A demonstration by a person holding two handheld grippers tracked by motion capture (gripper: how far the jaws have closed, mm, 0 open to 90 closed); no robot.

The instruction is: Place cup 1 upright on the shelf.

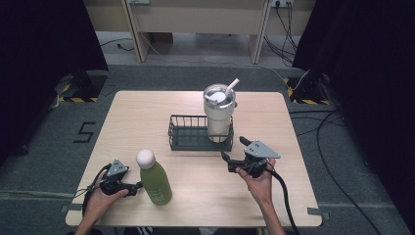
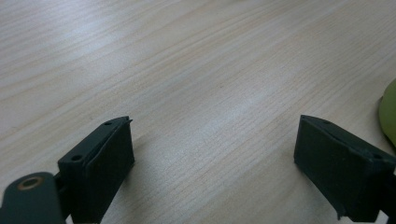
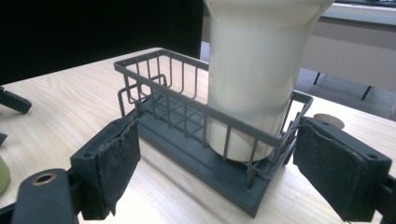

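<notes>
At the lower left of the high view, the left tongs point(image 1: 138, 186) rest apart on the wooden surface point(image 1: 147, 110), just beside a green bottle point(image 1: 155, 182). At centre a cream tumbler point(image 1: 219, 116) stands in the wire basket point(image 1: 188, 133). Right of centre, the right tongs point(image 1: 234, 148) gape near the basket's corner.

Light wood table point(image 1: 147, 112) seen on grey floor. Dark wire basket point(image 1: 188, 133) set at table centre, cream tumbler held in its right end. Green bottle point(image 1: 155, 180), white-capped, stood upright near front left edge.
</notes>
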